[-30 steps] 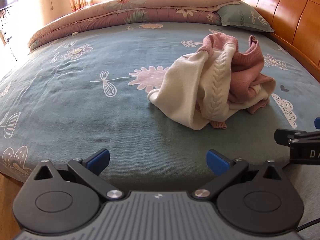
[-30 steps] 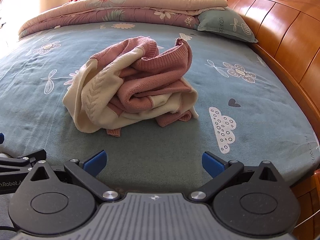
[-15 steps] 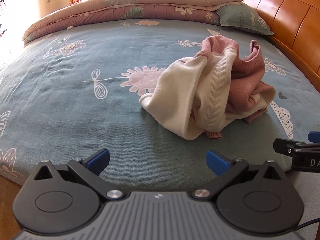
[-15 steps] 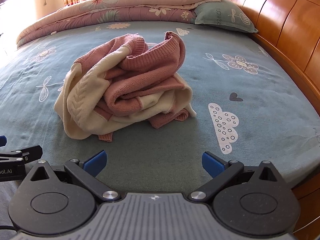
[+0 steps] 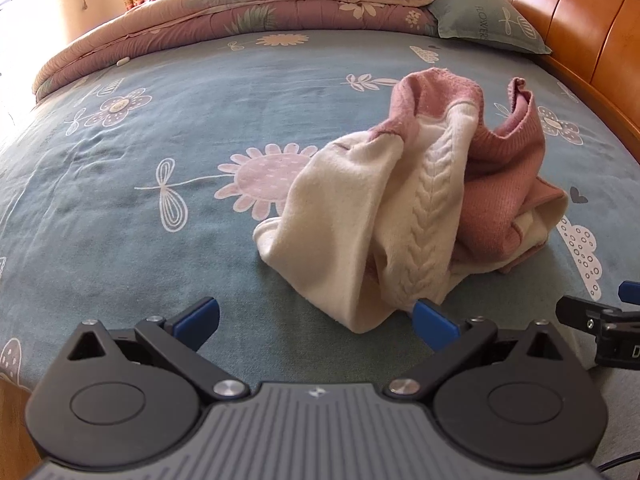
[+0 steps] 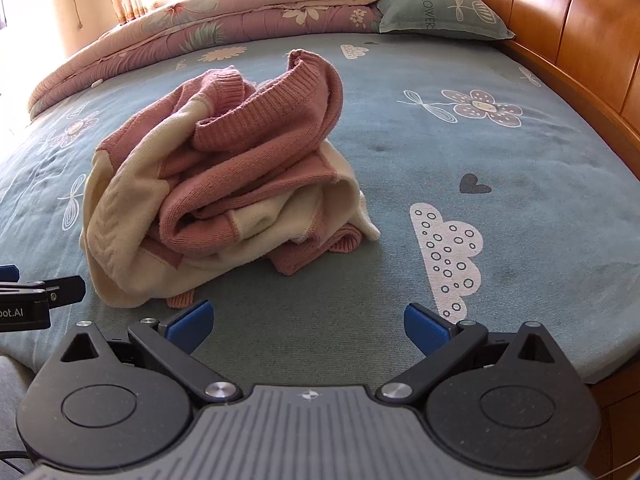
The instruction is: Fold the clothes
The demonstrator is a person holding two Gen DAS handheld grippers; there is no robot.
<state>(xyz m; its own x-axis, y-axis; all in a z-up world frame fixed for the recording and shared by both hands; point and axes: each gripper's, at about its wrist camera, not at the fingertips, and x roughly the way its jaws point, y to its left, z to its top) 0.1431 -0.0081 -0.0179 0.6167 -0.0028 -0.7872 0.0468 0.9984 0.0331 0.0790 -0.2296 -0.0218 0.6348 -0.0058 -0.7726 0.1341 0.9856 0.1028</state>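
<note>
The task is at its very beginning: the sweater [image 6: 224, 184] is not yet unfolded, and no fold is made. It lies as a crumpled heap of pink and cream knit on the bed [image 6: 500, 208], in the middle part of the blue sheet, well apart from the pillow [image 6: 436, 8] and the folded quilt [image 6: 208, 28] behind it. The wooden headboard [image 6: 560, 40] stands on the far side of the sweater, beyond the pillow.

The step in hand seems to be the approach. Both tongs hover near the front edge of the sweater and neither one holds anything. The left tongs [image 5: 316, 318] are wide apart; the right blue tip is just beside the cream fold at the front of the sweater, and whether it touches the cloth is not clear. The right tongs [image 6: 306, 326] are also wide apart, with only bare sheet between the tips, and the sweater is a little ahead and toward the left of them.

The next move probably calls for finding an edge, such as the hem or a shoulder, then pinching it with each pair of tongs and lifting so that the sweater opens and can be spread flat on the bed. The knit is soft and layered, so the tips may catch more than one layer.
</note>
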